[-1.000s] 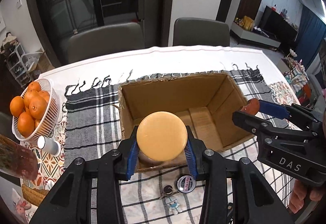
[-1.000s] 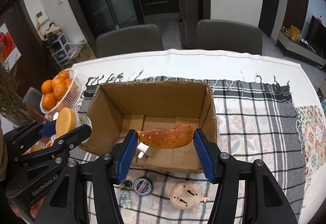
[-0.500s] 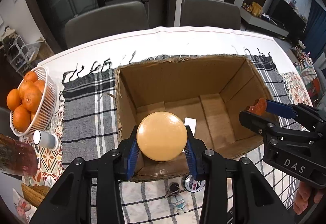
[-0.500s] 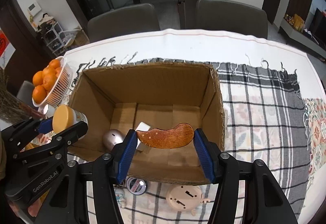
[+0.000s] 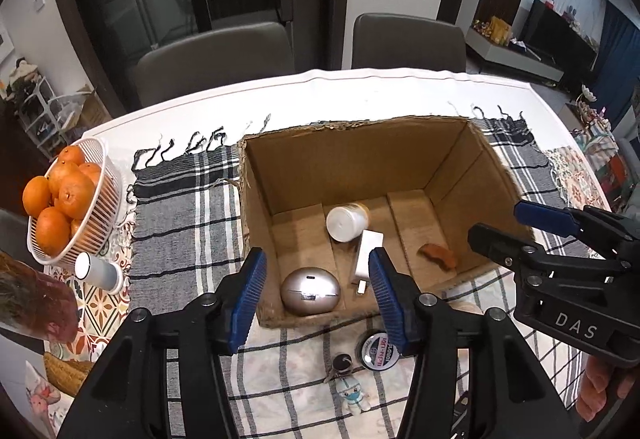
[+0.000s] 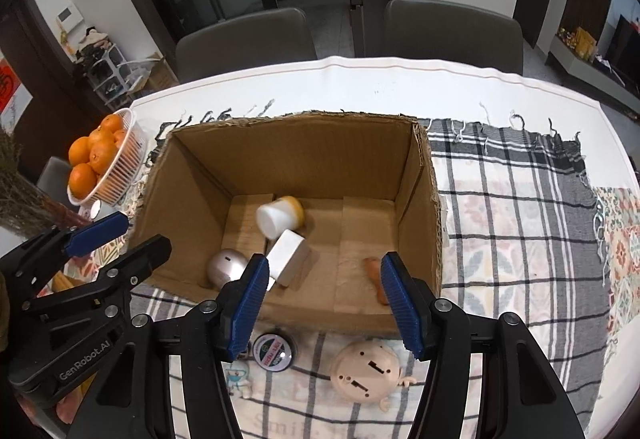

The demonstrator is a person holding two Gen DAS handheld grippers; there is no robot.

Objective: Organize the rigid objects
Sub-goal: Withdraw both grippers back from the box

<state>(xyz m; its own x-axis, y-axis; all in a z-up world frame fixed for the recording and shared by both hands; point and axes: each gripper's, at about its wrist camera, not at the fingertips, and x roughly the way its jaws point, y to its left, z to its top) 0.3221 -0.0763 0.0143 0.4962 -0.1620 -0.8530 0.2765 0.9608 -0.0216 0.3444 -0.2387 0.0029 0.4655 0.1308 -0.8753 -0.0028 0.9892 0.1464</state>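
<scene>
My left gripper [image 5: 316, 293] jaws just opened, nothing between; jar [image 5: 346, 223] lies in box [image 5: 360, 155] beyond them; right gripper [image 6: 324, 299] spread, empty.

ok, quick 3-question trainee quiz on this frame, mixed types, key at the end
1. True or false: the left gripper holds the jar.
2. Which lies inside the cardboard box? A) round tin B) silver egg-shaped case C) basket of oranges
3. Fill in: the wooden piece lies on the box ____.

Key:
1. False. Its jaws have just been opening with nothing between them; the jar lies on its side in the box.
2. B, the silver case. The tin and the basket sit outside.
3. floor
</scene>
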